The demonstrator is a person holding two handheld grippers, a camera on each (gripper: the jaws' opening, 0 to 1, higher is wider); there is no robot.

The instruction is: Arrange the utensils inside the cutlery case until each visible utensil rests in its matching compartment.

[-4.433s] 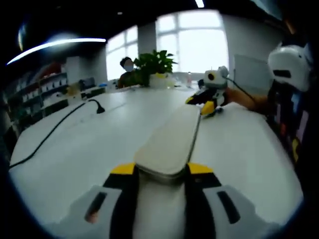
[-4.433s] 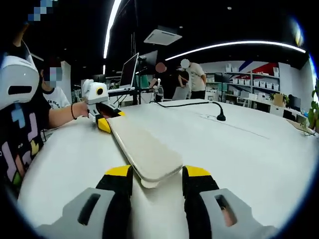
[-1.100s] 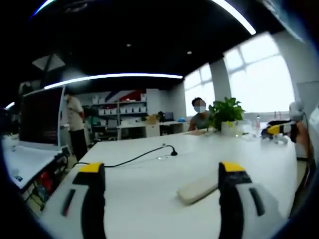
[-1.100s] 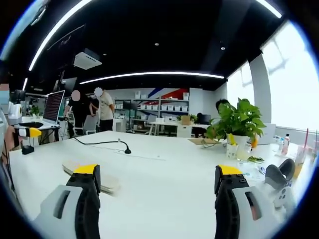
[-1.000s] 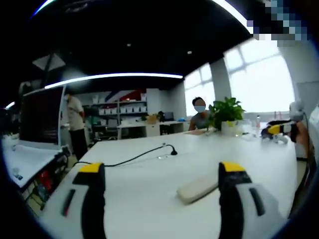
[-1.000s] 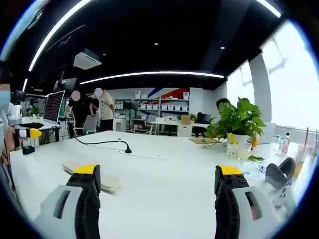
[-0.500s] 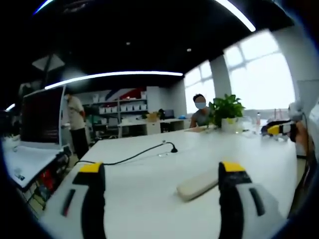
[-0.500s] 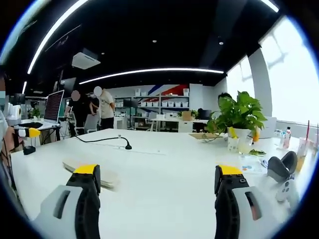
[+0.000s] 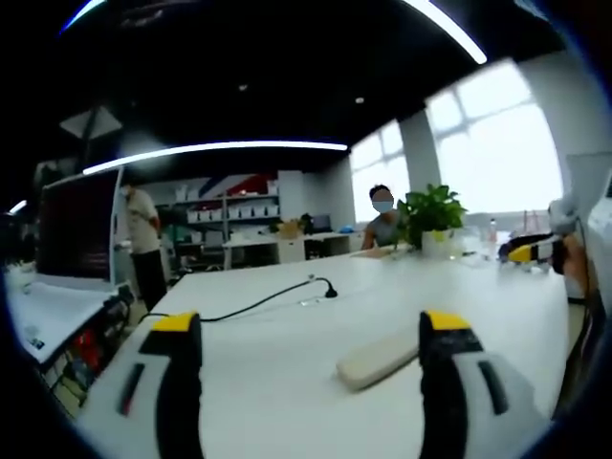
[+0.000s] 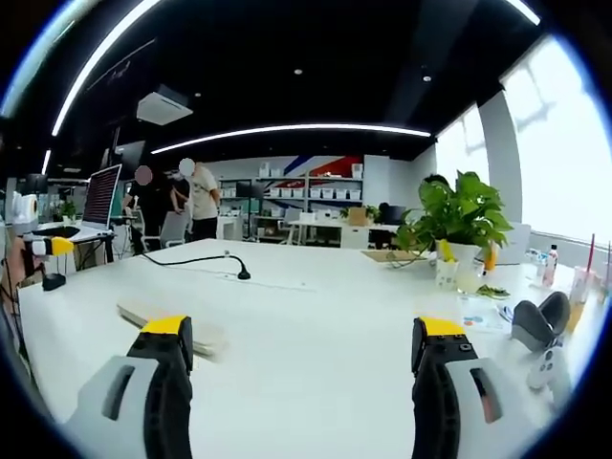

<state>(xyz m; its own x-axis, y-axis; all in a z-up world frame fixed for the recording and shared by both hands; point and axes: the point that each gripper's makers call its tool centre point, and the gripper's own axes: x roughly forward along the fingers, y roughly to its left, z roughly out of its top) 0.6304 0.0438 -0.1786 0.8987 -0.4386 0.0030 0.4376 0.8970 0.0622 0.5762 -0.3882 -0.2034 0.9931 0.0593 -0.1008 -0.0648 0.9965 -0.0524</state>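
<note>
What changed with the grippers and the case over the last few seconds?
Both grippers let go of the closed cutlery case: earlier each had its jaws around one end, now the left gripper and right gripper stand open, drawn back and empty. The case stayed lying flat on the white table, lid still shut. The black cable and potted plant are unchanged.
</note>
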